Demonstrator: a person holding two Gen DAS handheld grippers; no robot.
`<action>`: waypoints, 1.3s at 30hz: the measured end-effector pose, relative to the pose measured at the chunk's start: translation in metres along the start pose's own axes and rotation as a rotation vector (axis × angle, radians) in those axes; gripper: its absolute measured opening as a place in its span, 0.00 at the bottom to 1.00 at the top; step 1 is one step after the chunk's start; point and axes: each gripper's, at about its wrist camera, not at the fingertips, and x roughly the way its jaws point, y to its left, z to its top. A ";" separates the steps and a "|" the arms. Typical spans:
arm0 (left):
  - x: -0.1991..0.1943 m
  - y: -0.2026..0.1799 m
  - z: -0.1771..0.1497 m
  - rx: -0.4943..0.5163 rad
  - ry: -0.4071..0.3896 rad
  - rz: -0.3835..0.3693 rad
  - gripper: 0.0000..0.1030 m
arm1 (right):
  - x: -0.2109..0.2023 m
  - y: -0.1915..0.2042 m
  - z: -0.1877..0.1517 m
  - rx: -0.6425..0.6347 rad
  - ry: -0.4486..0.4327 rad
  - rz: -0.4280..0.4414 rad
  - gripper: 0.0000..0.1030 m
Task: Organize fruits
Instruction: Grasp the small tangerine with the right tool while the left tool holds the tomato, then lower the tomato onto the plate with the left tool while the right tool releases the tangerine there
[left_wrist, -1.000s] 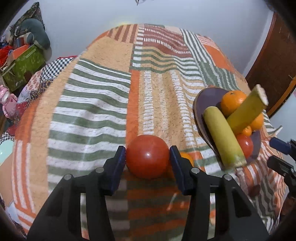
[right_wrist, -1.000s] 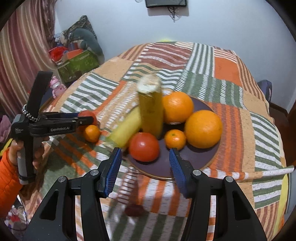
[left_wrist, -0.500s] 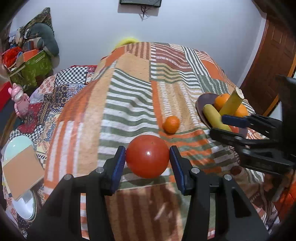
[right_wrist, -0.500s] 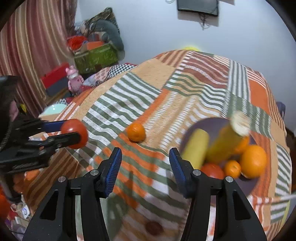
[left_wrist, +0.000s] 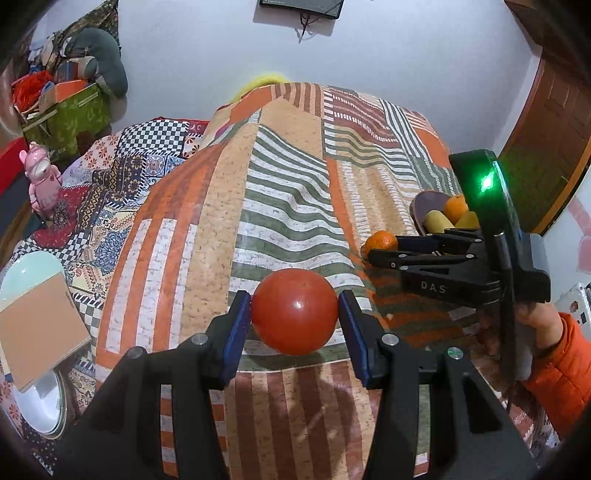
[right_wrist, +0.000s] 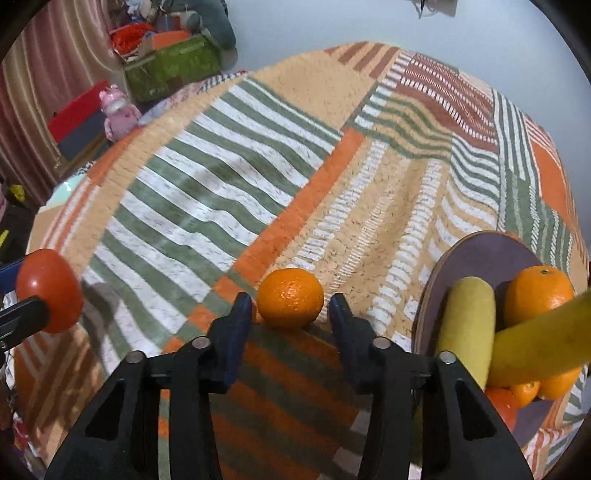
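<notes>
The left black plastic two-finger gripper (left_wrist: 294, 317) has blue pads (left_wrist: 235, 326) and silver screws on its arms. The right black gripper (right_wrist: 290, 317) looks the same; its body bears white letters "DAS" and a green light. The person's puffy orange sleeve (left_wrist: 557, 373) shows behind it.

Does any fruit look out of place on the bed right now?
One small orange lies alone on the blanket, off the plate that holds the other fruit. The right tongs are closing around it, gaps still showing. A tomato sits clamped in the left tongs.
</notes>
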 end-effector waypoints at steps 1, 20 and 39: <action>0.002 -0.001 0.000 0.001 0.004 0.000 0.47 | 0.000 0.000 0.000 0.001 -0.004 -0.001 0.34; -0.030 -0.067 0.021 0.057 -0.047 -0.031 0.47 | -0.127 -0.039 -0.040 0.060 -0.222 -0.034 0.34; 0.033 -0.175 0.068 0.113 0.006 -0.049 0.47 | -0.175 -0.156 -0.106 0.199 -0.307 -0.107 0.34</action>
